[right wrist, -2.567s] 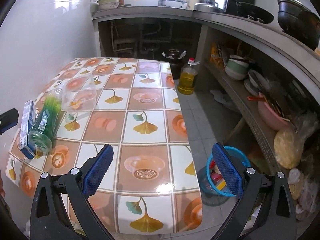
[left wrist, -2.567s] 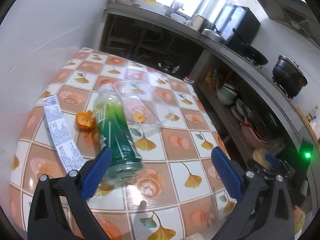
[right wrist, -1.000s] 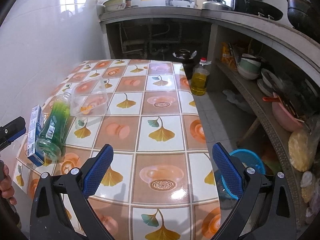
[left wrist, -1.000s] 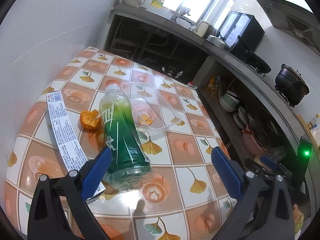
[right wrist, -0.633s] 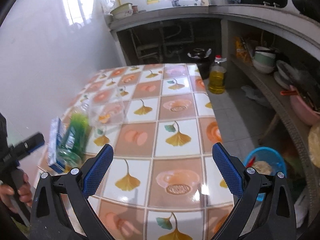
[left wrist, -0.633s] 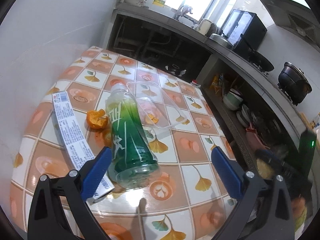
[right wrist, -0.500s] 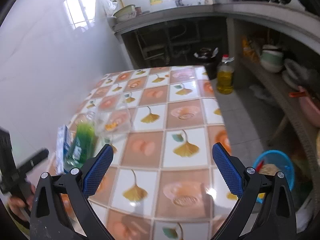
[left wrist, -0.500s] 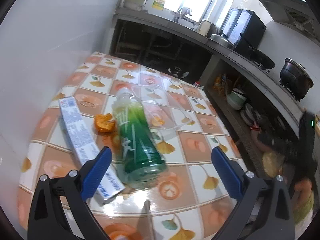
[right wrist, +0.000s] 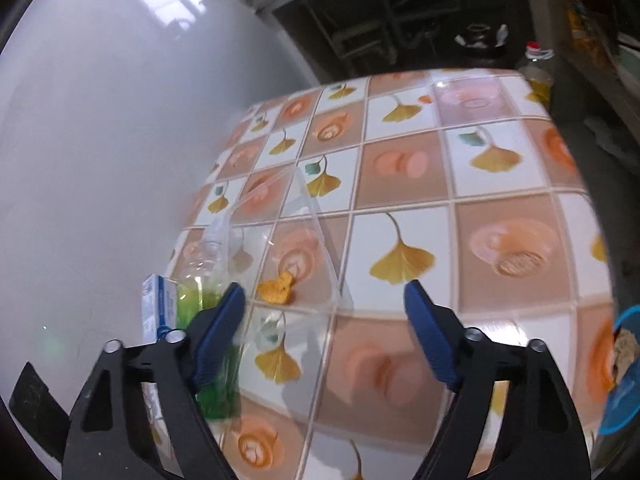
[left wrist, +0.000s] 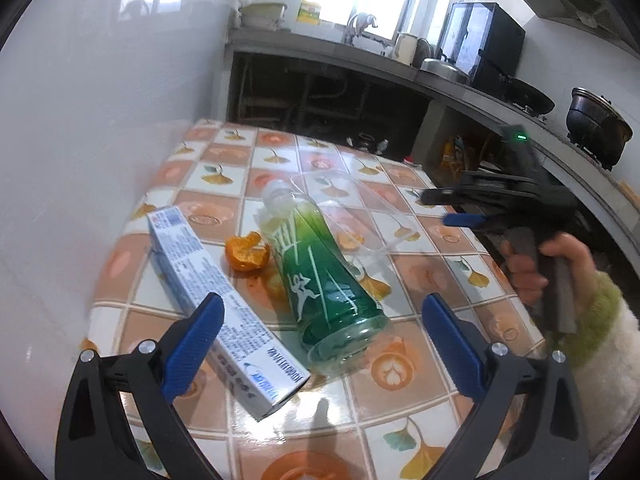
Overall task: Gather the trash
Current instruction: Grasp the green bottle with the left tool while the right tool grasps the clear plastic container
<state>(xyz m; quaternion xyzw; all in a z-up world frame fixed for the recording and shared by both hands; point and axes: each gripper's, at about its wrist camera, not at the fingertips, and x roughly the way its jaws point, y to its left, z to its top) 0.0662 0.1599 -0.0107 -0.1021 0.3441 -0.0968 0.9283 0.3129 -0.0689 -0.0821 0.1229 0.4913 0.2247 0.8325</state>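
A green plastic bottle (left wrist: 320, 272) lies on its side on the tiled table (left wrist: 416, 384), beside a white and blue carton (left wrist: 224, 308) and an orange peel (left wrist: 246, 251). My left gripper (left wrist: 322, 312) hovers open just in front of the bottle's base. Behind the bottle sits a clear plastic container (left wrist: 352, 208) with a peel inside. My right gripper (right wrist: 324, 294) points down at the container (right wrist: 288, 240) and its peel (right wrist: 278, 286); its jaws are closing, with the container's near rim between them and untouched. The bottle (right wrist: 208, 300) and the carton (right wrist: 158, 308) lie at its left.
A white wall runs along the table's left side. A hand (left wrist: 528, 268) in a green and white sleeve holds the right gripper (left wrist: 452, 210). Past the table's right edge a blue basket (right wrist: 624, 368) stands on the floor. Counter and shelves with pots and bowls lie behind.
The right gripper has swung left and down over the table to the clear container, its jaws narrower, and now shows in the left wrist view. The left gripper has barely shifted.
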